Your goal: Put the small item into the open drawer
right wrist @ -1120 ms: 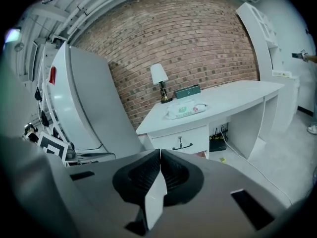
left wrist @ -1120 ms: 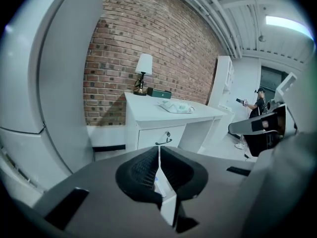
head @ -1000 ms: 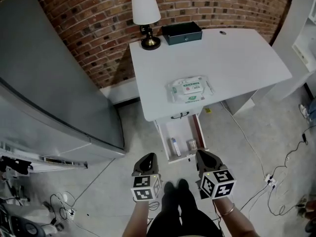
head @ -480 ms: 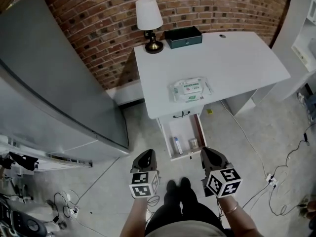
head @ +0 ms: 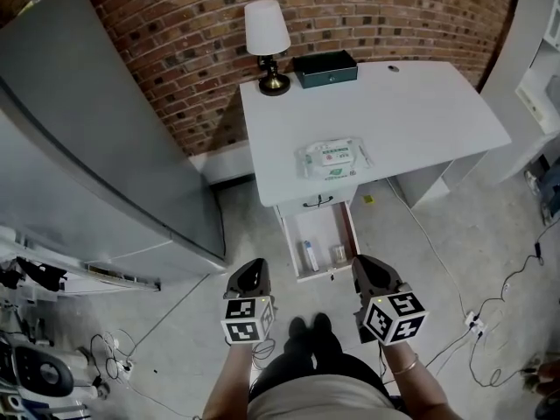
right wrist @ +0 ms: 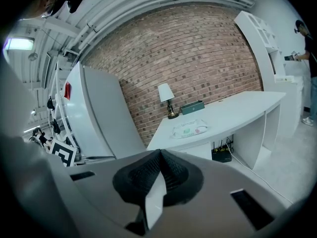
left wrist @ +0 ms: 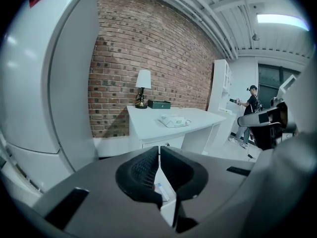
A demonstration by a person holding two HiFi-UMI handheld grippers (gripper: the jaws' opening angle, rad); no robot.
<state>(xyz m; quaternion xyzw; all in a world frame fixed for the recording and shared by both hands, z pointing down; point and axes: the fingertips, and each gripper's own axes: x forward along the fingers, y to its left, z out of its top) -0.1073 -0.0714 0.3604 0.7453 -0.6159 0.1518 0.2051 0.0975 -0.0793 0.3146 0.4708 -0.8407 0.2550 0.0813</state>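
Brick-backed white desk has its drawer open under the front edge, a small tube and small jar inside. Left gripper and right gripper hover near it, both closed and empty.

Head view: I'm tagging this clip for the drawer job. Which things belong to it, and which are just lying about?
Job: open white drawer; small white tube and small clear jar lying in it; left tool, right tool, both shut and empty.

Lying about: white wipes pack; white-shaded brass lamp; dark green box; white desk; tall grey cabinet.
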